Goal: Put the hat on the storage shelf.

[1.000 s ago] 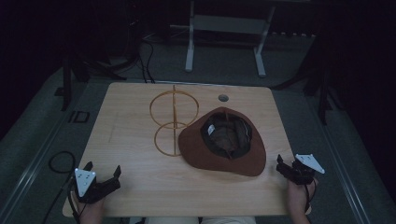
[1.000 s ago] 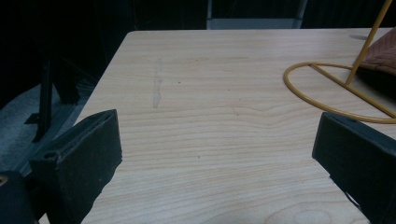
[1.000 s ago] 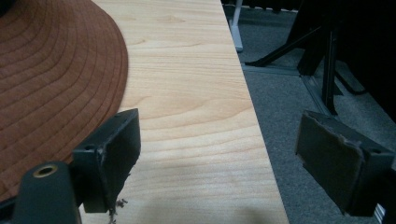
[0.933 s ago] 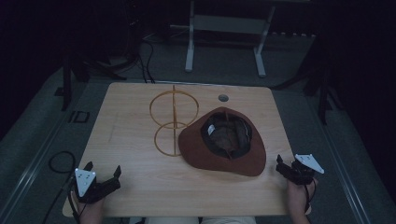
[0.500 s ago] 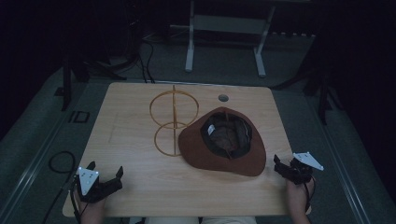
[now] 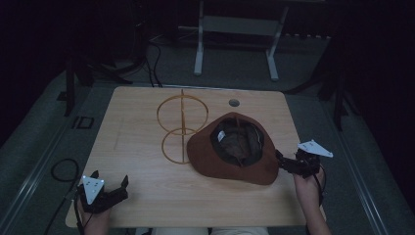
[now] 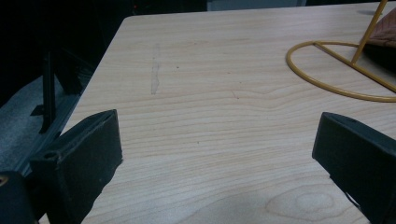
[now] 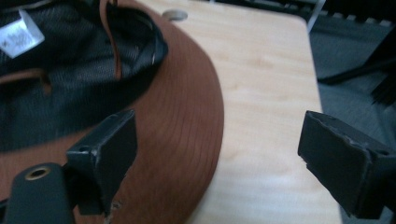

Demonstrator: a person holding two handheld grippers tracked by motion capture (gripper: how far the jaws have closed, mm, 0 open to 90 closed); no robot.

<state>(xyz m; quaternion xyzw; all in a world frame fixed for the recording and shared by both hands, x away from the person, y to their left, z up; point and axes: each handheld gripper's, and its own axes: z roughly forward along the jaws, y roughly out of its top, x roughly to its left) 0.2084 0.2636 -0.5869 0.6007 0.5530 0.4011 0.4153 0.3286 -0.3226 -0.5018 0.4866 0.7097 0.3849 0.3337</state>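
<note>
While the right gripper [image 6: 283,162] stands with jaws spread wide, having just opened a little further with nothing pinched, one jaw hovers over the hat [image 6: 235,155] brim and the other over bare table [image 6: 147,196], as the right gripper view shows. The hat lies crown-down, opening up, on the right half of the table, its near-right brim edge just at the gripper's tips.

Step judged in hand: taking the brim. To do it well, slide one jaw under the brim edge and the other above, close on the flat rim rather than the crown, and bite deep enough that the soft brim does not fold out of the grip.

Left gripper [image 6: 113,192]: jaws spread, empty, at the near-left table corner, well apart from the hat.

Materials:
- Hat: brown, felt-like, faintly ribbed brim [image 8: 187,135]; dark mesh lining; white label [image 8: 18,35]; thin brown cord inside.
- Stand [image 6: 182,128]: thin yellow wire, flat ring on the table, upright ring on a post; the hat brim touches or overlaps its right side, cannot tell which.
- Table: pale wood grain, smooth, rounded corners, a small round cap [image 6: 234,103] near the far edge.
</note>
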